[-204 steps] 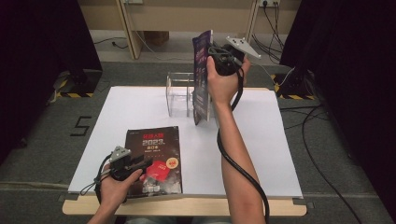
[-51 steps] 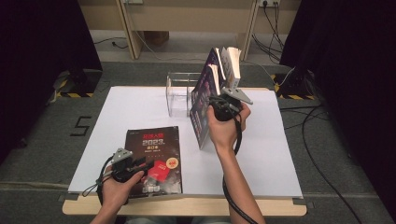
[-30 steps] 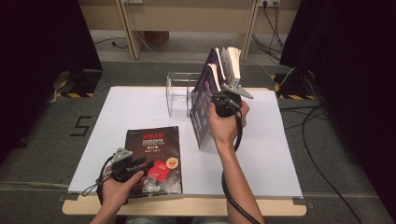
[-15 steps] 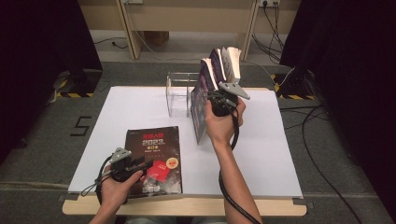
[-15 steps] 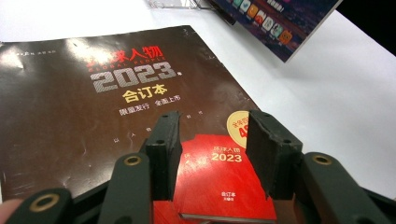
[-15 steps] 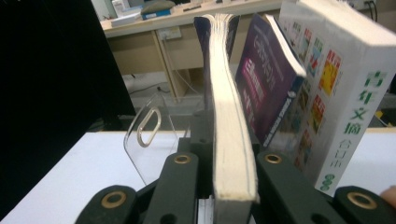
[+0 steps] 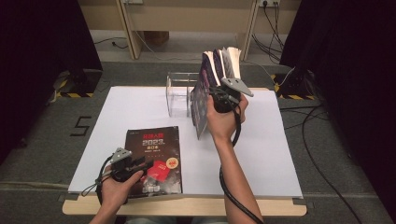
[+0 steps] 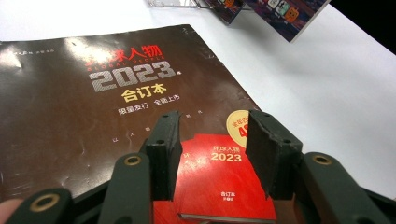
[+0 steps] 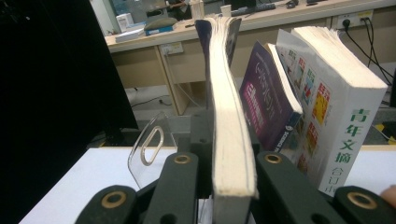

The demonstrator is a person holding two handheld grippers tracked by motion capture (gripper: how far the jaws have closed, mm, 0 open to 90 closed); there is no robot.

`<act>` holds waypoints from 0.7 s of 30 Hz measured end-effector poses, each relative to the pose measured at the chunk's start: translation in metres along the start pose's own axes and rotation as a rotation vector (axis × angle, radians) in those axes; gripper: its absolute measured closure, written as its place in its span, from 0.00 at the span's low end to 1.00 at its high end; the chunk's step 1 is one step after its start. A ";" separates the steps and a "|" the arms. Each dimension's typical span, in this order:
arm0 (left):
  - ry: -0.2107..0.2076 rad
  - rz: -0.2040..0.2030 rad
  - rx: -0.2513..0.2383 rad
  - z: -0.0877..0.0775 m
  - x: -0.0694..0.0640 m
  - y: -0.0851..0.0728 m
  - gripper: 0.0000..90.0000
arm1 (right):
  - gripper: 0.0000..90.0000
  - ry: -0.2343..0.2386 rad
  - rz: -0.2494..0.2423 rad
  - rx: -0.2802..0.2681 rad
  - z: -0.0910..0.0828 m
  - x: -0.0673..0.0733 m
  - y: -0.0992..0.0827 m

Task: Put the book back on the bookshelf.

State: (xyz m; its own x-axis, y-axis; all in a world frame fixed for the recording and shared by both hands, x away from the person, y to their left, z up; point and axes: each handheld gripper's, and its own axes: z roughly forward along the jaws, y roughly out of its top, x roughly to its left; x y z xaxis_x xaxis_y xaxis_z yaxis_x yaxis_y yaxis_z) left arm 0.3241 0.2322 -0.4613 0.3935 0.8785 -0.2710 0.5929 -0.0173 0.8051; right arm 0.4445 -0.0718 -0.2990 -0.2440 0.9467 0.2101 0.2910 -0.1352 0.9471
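Evidently stiff along its spine but floppy in the pages, the upright book point(image 9: 231, 140) at upper centre of the high view seems best gripped near the bound edge. The right gripper point(image 7: 223, 95) clamps it beside two leaning books point(image 9: 322, 116) and a clear acrylic stand point(image 7: 180, 93). Lower left, the left gripper point(image 8: 212, 140) hovers half-open over a dark 2023 magazine point(image 7: 154, 154).

High view: right gripper point(image 7: 223, 98) jaws hidden behind the hand and the upright book point(image 7: 201, 100). Right gripper view: that book's lower end cut off by the bottom edge, covers unreadable edge-on. Clear rack point(image 7: 180, 93) partly hidden behind the books. Left gripper view: dark magazine point(image 8: 93, 107) cropped left and bottom.
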 end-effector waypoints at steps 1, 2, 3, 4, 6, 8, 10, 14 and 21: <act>0.000 0.000 0.000 0.000 0.000 0.000 0.61 | 0.92 -0.001 0.000 -0.003 0.000 0.000 0.001; 0.000 0.000 -0.001 0.000 0.000 0.000 0.61 | 0.92 0.000 0.000 -0.006 0.000 0.000 0.002; 0.000 0.000 -0.001 0.000 0.000 0.000 0.61 | 0.92 0.001 0.000 -0.006 -0.001 0.001 0.002; 0.000 0.000 -0.001 0.000 0.000 0.000 0.61 | 0.92 0.002 0.003 -0.011 -0.001 0.001 0.003; 0.000 0.001 -0.001 0.000 0.000 0.000 0.61 | 0.92 0.004 0.004 -0.013 -0.001 0.001 0.004; 0.000 0.001 -0.002 0.000 0.000 0.000 0.61 | 0.92 0.004 0.006 -0.016 -0.002 0.001 0.006; 0.001 0.000 -0.003 0.000 0.000 0.000 0.61 | 0.92 0.004 0.011 -0.028 -0.003 0.002 0.007; 0.000 0.000 -0.002 0.000 0.000 0.000 0.61 | 0.92 0.001 0.013 -0.036 -0.003 0.002 0.012; 0.000 -0.002 -0.001 0.000 0.000 0.000 0.61 | 0.92 0.005 0.019 -0.052 -0.002 0.003 0.019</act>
State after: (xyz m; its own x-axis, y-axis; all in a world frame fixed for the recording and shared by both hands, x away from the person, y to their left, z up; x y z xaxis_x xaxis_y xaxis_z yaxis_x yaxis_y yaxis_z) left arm 0.3242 0.2323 -0.4614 0.3926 0.8785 -0.2723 0.5932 -0.0156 0.8049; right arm 0.4473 -0.0723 -0.2794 -0.2431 0.9425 0.2296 0.2475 -0.1686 0.9541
